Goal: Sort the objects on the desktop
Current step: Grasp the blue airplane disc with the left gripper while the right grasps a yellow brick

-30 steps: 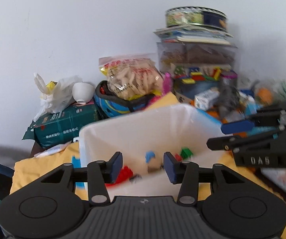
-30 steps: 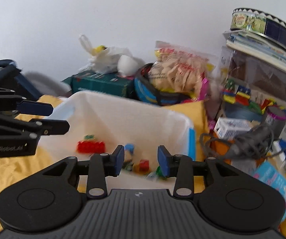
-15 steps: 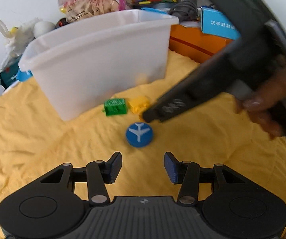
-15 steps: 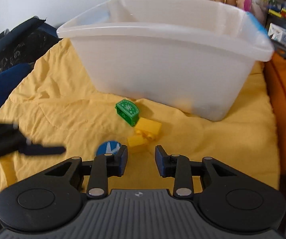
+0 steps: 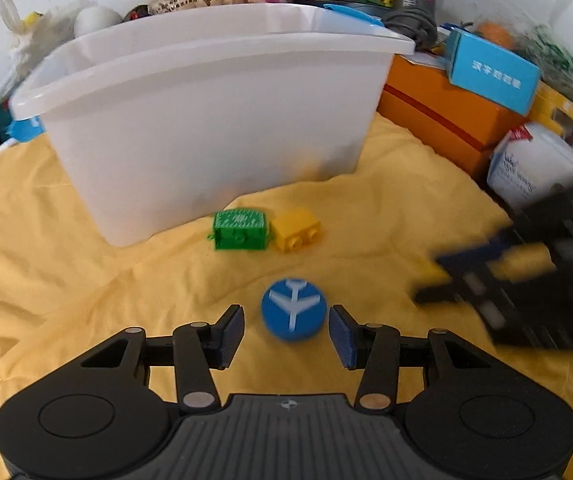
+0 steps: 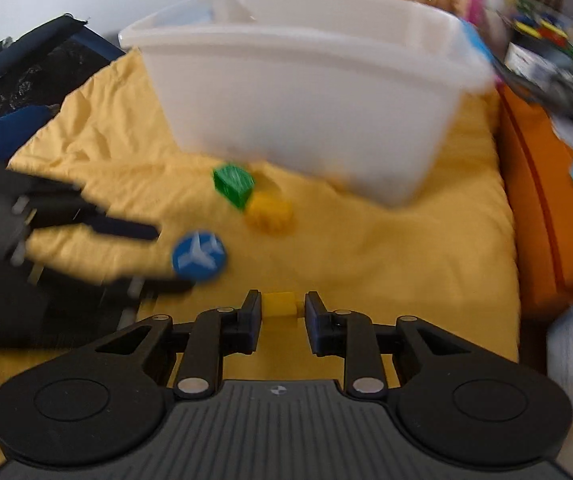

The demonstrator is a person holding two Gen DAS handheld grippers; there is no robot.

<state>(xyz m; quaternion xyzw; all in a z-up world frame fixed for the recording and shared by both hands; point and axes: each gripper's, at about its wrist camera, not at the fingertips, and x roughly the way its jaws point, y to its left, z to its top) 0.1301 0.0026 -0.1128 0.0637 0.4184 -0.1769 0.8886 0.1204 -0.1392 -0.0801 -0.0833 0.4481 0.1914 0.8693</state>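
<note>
Change: both grippers have come down from over the bin to the cloth; a second ago each wrist view looked into the bin, now each looks at its outer wall and at the pieces lying in front of it. Right jaws are much narrower than a second ago.
Left gripper [image 5: 286, 330]: jaws spread about halfway, either side of the disc, neither pad touching it.
Disc [image 5: 293, 309]: blue, round, white aeroplane mark on top; lies flat on the cloth, between the left pads and just ahead of them.
Right gripper [image 6: 279, 316]: jaws closing, small block between them; left pad looks against it, a slight gap shows at the right pad. Not yet pinched.
Small block [image 6: 279, 304]: yellow, on the cloth between the right fingertips.
Right gripper, seen from left wrist [image 5: 482, 272]: blurred, at the right edge, something yellow between its fingers; contact cannot be told there.
Green block [image 5: 239, 229]: on the cloth just in front of the bin, touching the yellow brick on its right.
Yellow brick [image 5: 296, 230]: studs face the camera; near the bin, apart from the disc.
Bin [image 5: 206, 120]: white plastic, upright on the cloth; contents not visible from this angle.
Cloth [image 5: 46, 260]: yellow, wrinkled, covers the work surface.
Orange box [image 5: 438, 116]: right of the bin, a blue carton [image 5: 490, 72] on top.
Background: bagged snacks and toy boxes behind the bin, too cluttered to list.
</note>
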